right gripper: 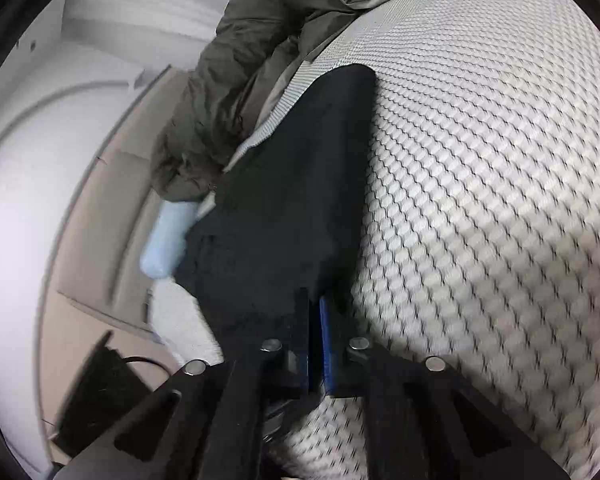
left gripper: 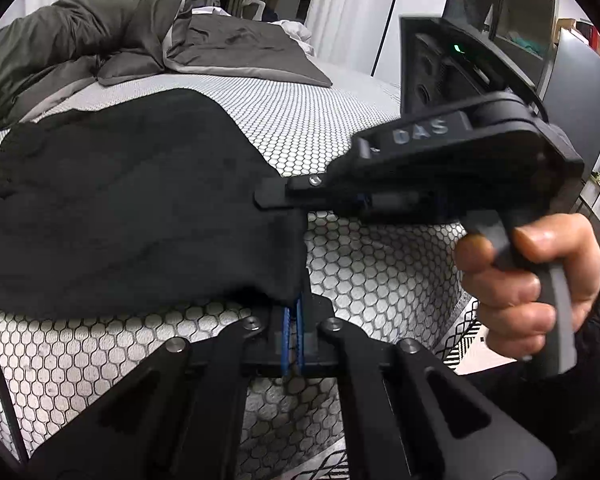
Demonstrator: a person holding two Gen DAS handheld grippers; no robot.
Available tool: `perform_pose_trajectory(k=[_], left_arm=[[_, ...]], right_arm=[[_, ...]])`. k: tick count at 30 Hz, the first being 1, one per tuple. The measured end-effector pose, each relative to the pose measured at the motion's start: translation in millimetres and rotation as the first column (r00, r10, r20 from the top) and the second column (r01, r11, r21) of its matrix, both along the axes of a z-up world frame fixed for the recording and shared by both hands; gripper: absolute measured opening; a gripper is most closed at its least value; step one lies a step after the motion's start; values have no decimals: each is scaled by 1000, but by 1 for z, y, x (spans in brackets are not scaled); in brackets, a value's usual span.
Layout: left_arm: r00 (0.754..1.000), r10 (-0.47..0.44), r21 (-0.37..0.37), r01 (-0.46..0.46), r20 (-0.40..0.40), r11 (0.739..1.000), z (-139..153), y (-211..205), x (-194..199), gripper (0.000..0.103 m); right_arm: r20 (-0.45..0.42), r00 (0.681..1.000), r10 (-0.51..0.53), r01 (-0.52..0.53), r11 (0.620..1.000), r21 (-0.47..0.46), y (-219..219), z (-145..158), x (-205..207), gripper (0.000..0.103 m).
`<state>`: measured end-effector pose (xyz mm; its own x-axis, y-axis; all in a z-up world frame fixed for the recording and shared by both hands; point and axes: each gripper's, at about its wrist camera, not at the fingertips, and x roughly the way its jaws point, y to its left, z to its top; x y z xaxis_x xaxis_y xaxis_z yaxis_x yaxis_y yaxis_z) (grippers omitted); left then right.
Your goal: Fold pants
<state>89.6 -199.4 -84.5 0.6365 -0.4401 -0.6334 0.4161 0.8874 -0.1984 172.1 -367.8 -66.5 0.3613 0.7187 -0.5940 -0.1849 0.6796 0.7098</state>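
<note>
- The black pants (left gripper: 112,208) lie flat on the white mattress with the honeycomb pattern (left gripper: 364,276); one short end is near the bed edge, where both claws meet it.
- On the left side, the olive duvet (left gripper: 84,40) is bunched at the far end of the bed, close behind the pants. I think a fold carried that way should stop before it, so the cloth does not catch.
- The left gripper (left gripper: 293,312) has its blue pads pressed together on the near corner of the pants edge; the cloth goes in between them.
- To the right, the right gripper (left gripper: 274,198) is pinching the other corner of the same edge, with its pads closed on the fabric. A hand (left gripper: 532,288) squeezes its handle.
- To do this step well, I believe both corners should rise together and stay equally far apart, so the edge stays straight and tight.
- The right wrist view is blurred, so slow movement seems wiser, otherwise thin cloth can slip out.
</note>
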Motion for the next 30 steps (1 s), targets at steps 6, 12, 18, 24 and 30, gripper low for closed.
perform_pose_trajectory(k=[6,12,18,24,30], left_arm=[[1000,-24,-27,24,-19,999,1,9,7,0],[995,-72,-42,69,-66,997,3,7,9,0],[985,-168,-18,167,-46,986,14,9,-13,17],[993,-100,-26,101,59,995,30,41,-17,47],[998,38,-68,-34,51,997,36,77,15,47]], right_arm=[[30,999,-36,37,999,-24,0,11,11,3],[40,990,-134,135,990,-27,-31,20,5,17],[-34,999,-7,11,995,100,-25,7,-25,39],[-39,996,84,-82,995,53,0,-8,-41,2],[-90,983,159,-154,987,55,4,-16,-65,3]])
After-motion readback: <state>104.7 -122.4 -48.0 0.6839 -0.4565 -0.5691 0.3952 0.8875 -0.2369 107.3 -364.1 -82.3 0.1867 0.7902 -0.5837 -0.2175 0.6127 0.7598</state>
